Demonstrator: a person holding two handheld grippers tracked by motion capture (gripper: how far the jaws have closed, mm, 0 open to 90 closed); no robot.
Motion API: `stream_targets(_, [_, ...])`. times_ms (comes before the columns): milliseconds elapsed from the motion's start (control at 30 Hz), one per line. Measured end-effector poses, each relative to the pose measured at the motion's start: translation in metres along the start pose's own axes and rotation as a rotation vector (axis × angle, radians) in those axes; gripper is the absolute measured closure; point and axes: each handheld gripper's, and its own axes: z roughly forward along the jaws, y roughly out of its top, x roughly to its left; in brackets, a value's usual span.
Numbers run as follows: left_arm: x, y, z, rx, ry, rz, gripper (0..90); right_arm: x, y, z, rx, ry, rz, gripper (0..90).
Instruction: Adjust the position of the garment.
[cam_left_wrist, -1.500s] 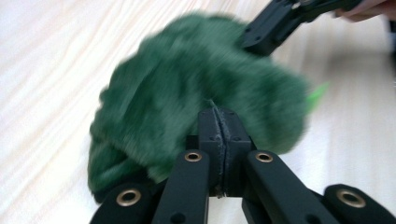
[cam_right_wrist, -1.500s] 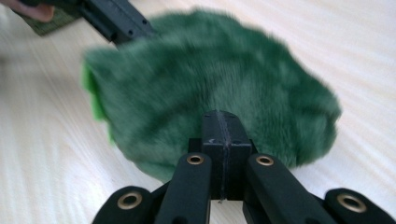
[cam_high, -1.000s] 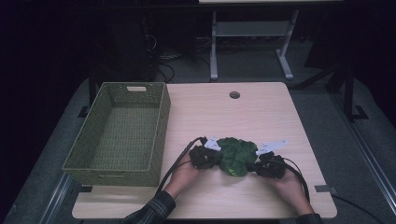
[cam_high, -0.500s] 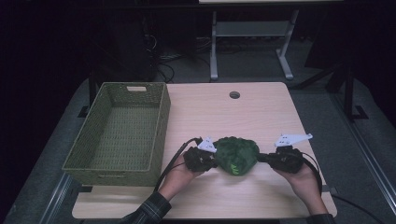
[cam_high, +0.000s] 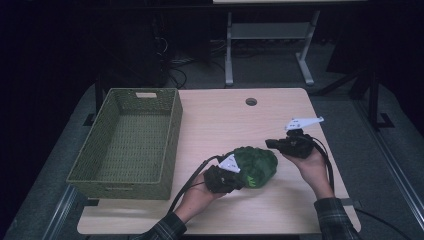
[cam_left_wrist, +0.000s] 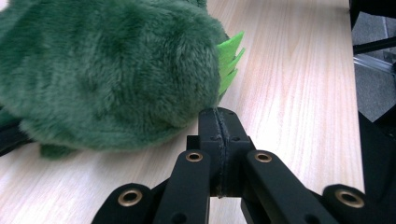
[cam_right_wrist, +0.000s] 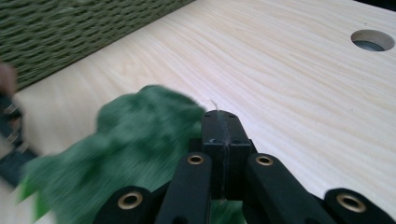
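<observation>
Green plush toy (cam_high: 254, 165): prob. light, soft, squashy; fur likely to slip under smooth pads, nothing fragile. Best hold, by judgement: pinch a fold of fur or the felt fringe (cam_left_wrist: 229, 60), or squeeze the body from both sides w/ two grippers. Looks: dark green shaggy fur, rounded lump, bright green zigzag felt trim along one edge; kind of animal can't be told. Lies on the wooden table (cam_high: 225, 125), near front edge, at approx. 4 o'clock from the woven basket (cam_high: 100, 165), apart from it. Left gripper (cam_left_wrist: 219, 122) at the toy's 8 o'clock, jaws pressed together on nothing, tips just under the fur. Right gripper (cam_right_wrist: 220, 127) at the toy's 2 o'clock, jaws likewise pressed together, empty, held above the table.
</observation>
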Motion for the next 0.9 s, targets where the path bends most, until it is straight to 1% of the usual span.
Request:
stream_targets(67, [0.001, 0.001, 0.004, -0.001, -0.003, -0.001, 89.6, -0.007, 0.005, 0.013, 0.024, 0.001, 0.020, 90.0])
stream_targets(133, [0.001, 0.001, 0.009, 0.000, -0.007, -0.013, 89.6, -0.013, 0.007, 0.025, 0.041, -0.001, 0.021, 90.0])
stream_targets(200, [0.002, 0.001, 0.013, 0.004, -0.012, -0.007, 89.6, -0.018, 0.007, 0.037, 0.060, 0.008, 0.038, 90.0])
stream_targets(233, [0.002, 0.001, 0.015, 0.008, -0.014, -0.006, 89.6, -0.020, 0.006, 0.041, 0.065, 0.008, 0.035, 90.0])
stream_targets(333, [0.003, 0.001, 0.020, 0.012, -0.013, -0.008, 89.6, -0.025, 0.000, 0.052, 0.099, 0.019, 0.064, 90.0])
stream_targets(367, [0.004, 0.001, 0.022, 0.015, -0.013, 0.002, 89.5, -0.026, -0.002, 0.056, 0.111, 0.023, 0.059, 90.0])
stream_targets(400, [0.003, 0.001, 0.024, 0.017, -0.011, -0.006, 89.6, -0.027, -0.004, 0.059, 0.124, 0.029, 0.069, 90.0])
stream_targets(467, [0.003, 0.002, 0.027, 0.012, -0.010, -0.008, 89.5, -0.026, -0.007, 0.065, 0.157, 0.035, 0.068, 90.0])
stream_targets(500, [0.003, 0.002, 0.028, 0.014, -0.004, -0.001, 89.5, -0.025, -0.009, 0.067, 0.167, 0.041, 0.063, 90.0])
stream_targets(567, [0.003, 0.002, 0.030, 0.018, 0.009, 0.004, 89.5, -0.022, -0.011, 0.069, 0.177, 0.054, 0.063, 90.0])
stream_targets(667, [0.006, 0.002, 0.030, 0.024, 0.015, 0.009, 89.6, -0.020, -0.016, 0.067, 0.176, 0.062, 0.057, 90.0])
stream_targets(733, [0.008, 0.001, 0.029, 0.026, 0.022, 0.012, 89.6, -0.019, -0.018, 0.064, 0.179, 0.063, 0.068, 90.0])
stream_targets(767, [0.008, 0.001, 0.029, 0.026, 0.025, 0.008, 89.6, -0.018, -0.020, 0.062, 0.187, 0.064, 0.067, 90.0])
stream_targets(800, [0.009, 0.000, 0.028, 0.028, 0.030, 0.012, 89.6, -0.017, -0.021, 0.060, 0.191, 0.066, 0.069, 90.0])
stream_targets(867, [0.010, -0.001, 0.027, 0.041, 0.041, 0.023, 89.6, -0.014, -0.024, 0.055, 0.186, 0.062, 0.059, 90.0])
stream_targets(900, [0.011, -0.002, 0.026, 0.036, 0.045, 0.019, 89.6, -0.012, -0.026, 0.053, 0.185, 0.064, 0.056, 90.0])
